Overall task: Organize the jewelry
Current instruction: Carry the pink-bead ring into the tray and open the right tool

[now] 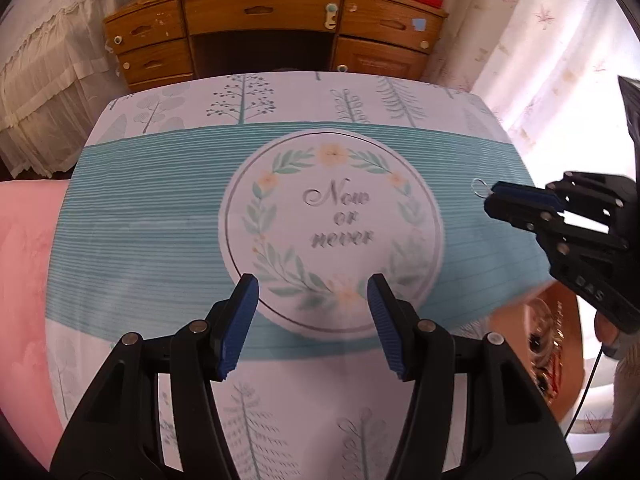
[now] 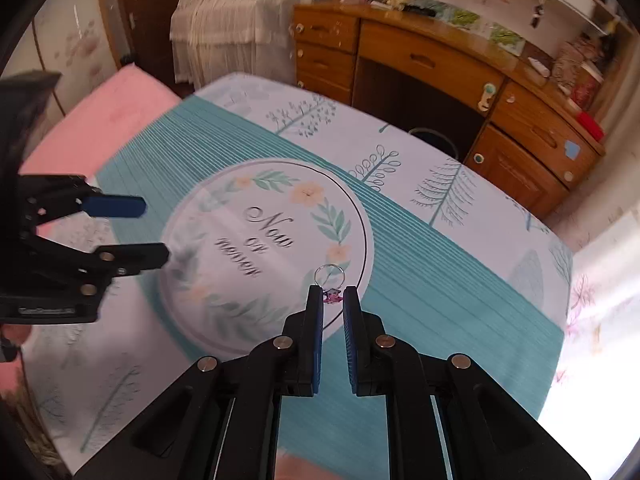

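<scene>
My right gripper is shut on a thin silver ring with a small pink stone pinched between the blue pads. It holds the ring above the tablecloth. In the left wrist view the right gripper comes in from the right with the ring sticking out of its tip. My left gripper is open and empty over the round "Now or never" print. It also shows in the right wrist view at the left.
A table with a teal and white tree-pattern cloth fills both views. A wooden desk with drawers and clutter stands behind it. A pink surface lies to the left. A brown container with jewelry sits at the table's right edge.
</scene>
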Demonstrator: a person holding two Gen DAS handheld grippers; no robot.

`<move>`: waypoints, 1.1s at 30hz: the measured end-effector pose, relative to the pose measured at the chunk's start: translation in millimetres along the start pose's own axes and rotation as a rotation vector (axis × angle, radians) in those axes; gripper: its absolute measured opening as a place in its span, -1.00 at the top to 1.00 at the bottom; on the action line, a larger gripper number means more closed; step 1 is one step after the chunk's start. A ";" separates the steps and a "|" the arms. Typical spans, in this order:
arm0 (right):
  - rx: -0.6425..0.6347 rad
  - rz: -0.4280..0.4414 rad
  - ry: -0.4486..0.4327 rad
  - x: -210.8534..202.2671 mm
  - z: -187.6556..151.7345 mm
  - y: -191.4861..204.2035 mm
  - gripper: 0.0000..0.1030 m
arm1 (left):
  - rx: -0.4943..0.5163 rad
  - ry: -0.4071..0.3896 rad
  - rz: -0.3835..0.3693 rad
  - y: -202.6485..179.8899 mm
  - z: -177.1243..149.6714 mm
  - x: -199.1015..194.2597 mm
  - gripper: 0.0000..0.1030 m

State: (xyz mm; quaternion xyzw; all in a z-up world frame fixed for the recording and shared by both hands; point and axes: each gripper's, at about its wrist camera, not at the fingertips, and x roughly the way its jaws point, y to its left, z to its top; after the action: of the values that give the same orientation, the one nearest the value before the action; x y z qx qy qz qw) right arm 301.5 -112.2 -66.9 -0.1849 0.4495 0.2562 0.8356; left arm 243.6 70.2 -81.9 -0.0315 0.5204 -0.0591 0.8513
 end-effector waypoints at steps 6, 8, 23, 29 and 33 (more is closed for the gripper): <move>0.161 -0.006 -0.088 -79.9 -62.8 23.2 0.81 | 0.040 -0.015 -0.050 -35.6 -38.2 -36.5 -0.05; 0.225 -0.021 -0.087 -100.0 -90.8 27.6 0.81 | 0.060 -0.017 -0.067 -50.8 -53.6 -46.9 -0.21; 0.609 -0.181 -0.056 -154.9 -241.0 66.5 0.68 | 0.036 -0.039 -0.050 -113.7 -159.0 -77.0 -0.61; 0.690 -0.157 -0.123 -178.2 -255.7 72.9 0.30 | 0.009 -0.072 -0.005 -104.4 -183.4 -99.8 -0.61; 0.759 -0.099 -0.186 -201.2 -264.8 86.0 0.26 | -0.012 -0.071 0.027 -98.0 -203.5 -112.9 -0.61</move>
State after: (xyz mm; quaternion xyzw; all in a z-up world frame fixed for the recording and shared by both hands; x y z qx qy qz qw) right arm -16.9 -238.9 -43.2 0.1396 0.4250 0.0470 0.8931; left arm 5.0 -10.3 -63.9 -0.0315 0.4904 -0.0432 0.8698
